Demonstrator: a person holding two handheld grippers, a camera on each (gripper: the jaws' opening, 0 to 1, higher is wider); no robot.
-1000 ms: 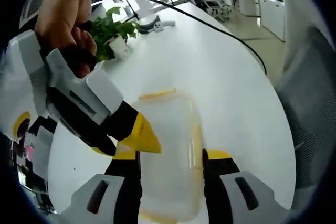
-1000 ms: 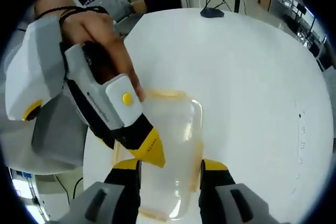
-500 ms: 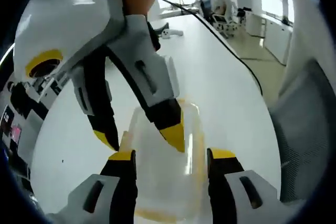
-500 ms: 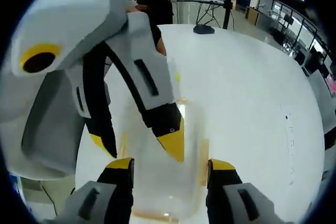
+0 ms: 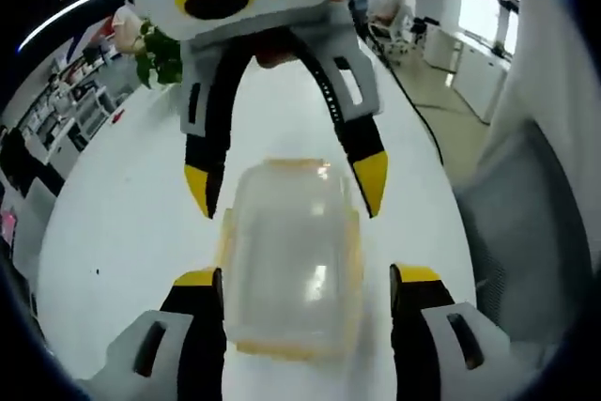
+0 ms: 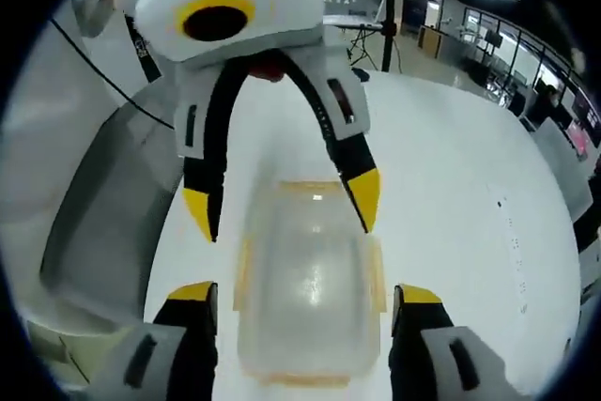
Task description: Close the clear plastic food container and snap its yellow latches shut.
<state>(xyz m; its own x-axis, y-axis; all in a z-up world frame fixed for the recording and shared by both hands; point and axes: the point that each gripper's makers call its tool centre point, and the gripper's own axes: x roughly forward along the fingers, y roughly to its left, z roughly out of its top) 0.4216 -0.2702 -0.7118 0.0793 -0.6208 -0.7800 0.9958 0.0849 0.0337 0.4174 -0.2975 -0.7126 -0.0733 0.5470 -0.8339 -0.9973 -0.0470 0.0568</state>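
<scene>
Your two handheld grippers: white shells, black arms, yellow tips.

Your left gripper shows two black jaws capped yellow, rising from pale grey housings with dark oblong slots. In the right gripper view it faces you: a white rounded head with a yellow ring round a black lens, a green light on top, black curved arms under white covers with slots, pointed yellow tips. Your right gripper looks the same, as does its far side.

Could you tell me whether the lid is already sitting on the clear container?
Yes: the lid lies flat over the container. Whether its yellow latches are snapped shut, I cannot tell.
</scene>
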